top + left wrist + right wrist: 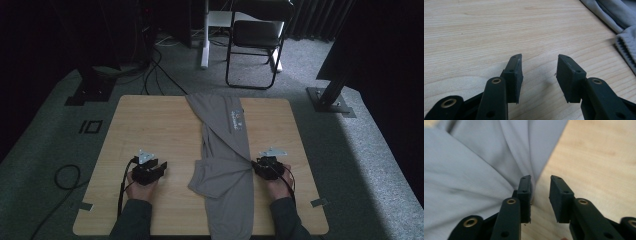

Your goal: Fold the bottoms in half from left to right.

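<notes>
A grey garment lies lengthwise down the middle of the wooden worktop, running from the 12 o'clock edge to hang over the 6 o'clock edge, with a folded lobe bulging toward 9 o'clock. The right gripper sits at the garment's 3 o'clock edge; its jaws stand slightly apart, one pad against the cloth edge, the gap over bare wood, gripping nothing. The left gripper rests on bare wood at 9 o'clock of the garment, apart from it, jaws open and empty
</notes>
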`<state>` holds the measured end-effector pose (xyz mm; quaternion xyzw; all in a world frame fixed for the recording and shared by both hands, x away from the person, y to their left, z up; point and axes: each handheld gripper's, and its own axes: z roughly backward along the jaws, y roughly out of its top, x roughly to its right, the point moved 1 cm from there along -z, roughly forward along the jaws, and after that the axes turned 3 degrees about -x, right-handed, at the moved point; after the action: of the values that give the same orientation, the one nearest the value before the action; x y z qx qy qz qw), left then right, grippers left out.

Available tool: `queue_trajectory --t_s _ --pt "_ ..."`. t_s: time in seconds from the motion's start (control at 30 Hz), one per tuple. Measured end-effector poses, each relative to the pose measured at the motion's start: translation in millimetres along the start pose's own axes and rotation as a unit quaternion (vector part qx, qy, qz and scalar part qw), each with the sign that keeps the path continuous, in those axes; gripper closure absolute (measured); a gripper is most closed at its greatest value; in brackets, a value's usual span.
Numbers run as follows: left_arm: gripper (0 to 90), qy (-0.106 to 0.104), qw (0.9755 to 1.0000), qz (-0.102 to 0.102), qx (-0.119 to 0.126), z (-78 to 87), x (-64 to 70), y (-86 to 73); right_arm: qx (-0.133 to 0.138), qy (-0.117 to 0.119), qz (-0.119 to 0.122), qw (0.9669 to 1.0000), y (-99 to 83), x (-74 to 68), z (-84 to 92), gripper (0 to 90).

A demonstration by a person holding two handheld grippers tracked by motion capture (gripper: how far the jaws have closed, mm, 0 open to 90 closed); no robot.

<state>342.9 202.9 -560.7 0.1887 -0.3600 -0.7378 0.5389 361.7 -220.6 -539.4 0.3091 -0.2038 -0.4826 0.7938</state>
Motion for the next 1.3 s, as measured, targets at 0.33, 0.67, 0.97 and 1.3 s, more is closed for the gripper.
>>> queue_trajectory --t_s 0.33,0.67,0.97,1.3 --pt "56.3 0.002 1.0000 0.000 -0.001 -0.4 0.7 -0.1 0.038 0.051 0.036 0.9973 28.3 -30.0 5.7 59.5" --pt "56.3 0.001 1.0000 -0.001 -0.001 -0.5 0.8 -0.1 0.011 0.090 0.059 0.9942 45.1 -60.9 -28.6 55.2" --pt "56.1 0.000 1.0000 -0.001 -0.001 -0.4 0.9 -0.1 -0.023 0.105 0.077 0.9913 50.5 -74.5 -55.2 53.0" --pt "56.1 0.000 1.0000 -0.002 -0.003 -0.6 0.8 -0.1 -0.029 0.105 0.110 0.9879 36.5 -82.2 -34.8 88.8"
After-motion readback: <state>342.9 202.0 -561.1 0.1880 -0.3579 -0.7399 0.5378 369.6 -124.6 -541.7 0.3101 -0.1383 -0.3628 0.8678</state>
